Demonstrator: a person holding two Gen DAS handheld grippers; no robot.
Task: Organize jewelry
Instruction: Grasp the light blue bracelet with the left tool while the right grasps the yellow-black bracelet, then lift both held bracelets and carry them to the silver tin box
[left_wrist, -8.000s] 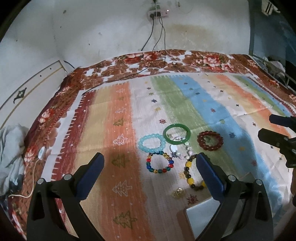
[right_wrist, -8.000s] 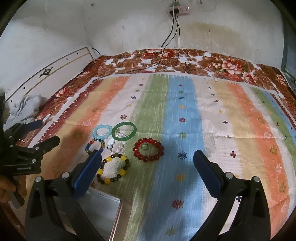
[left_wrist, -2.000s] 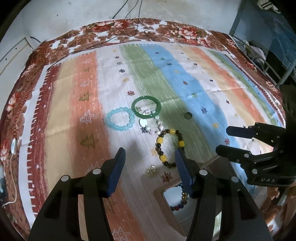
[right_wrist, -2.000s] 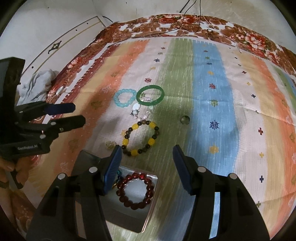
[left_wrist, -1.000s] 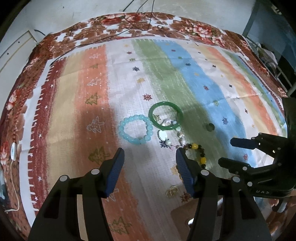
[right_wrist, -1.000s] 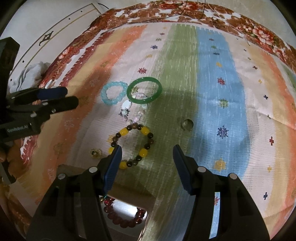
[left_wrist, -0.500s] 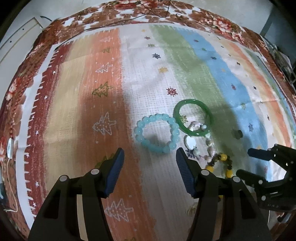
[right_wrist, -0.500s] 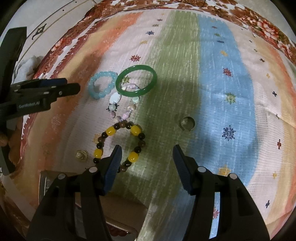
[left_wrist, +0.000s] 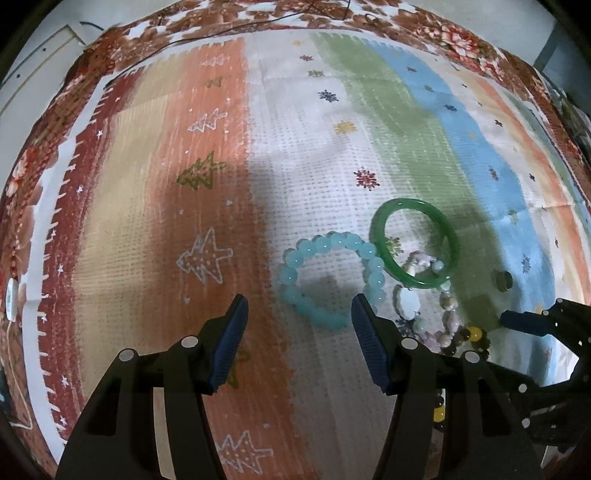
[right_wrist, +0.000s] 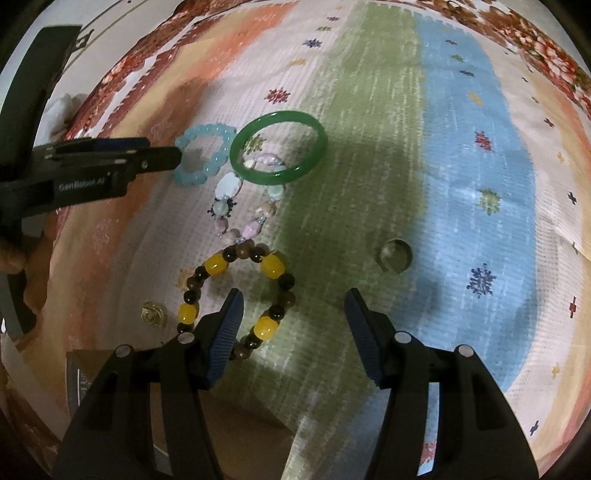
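On the striped cloth lie a light blue bead bracelet (left_wrist: 328, 275), a green bangle (left_wrist: 415, 247) and a pale mixed-bead bracelet (right_wrist: 243, 206) partly under the bangle. My left gripper (left_wrist: 299, 317) hovers open just in front of the blue bracelet (right_wrist: 205, 157), nothing between its fingers. A yellow and brown bead bracelet (right_wrist: 236, 291) lies right before my right gripper (right_wrist: 293, 312), which is open; its left finger (right_wrist: 223, 332) covers the bracelet's near edge. A small dark ring (right_wrist: 395, 254) and a gold trinket (right_wrist: 152, 314) lie apart on the cloth.
A box (right_wrist: 110, 380) sits at the near edge, mostly hidden behind the right gripper's fingers. A person's hand (right_wrist: 14, 258) holds the left gripper at the left rim. The flowered cover (left_wrist: 258, 18) borders the cloth at the back.
Both grippers have sunk toward the cloth. The blue bracelet has come close before the left gripper, the yellow and brown bracelet close before the right. Neither gripper's jaws changed.
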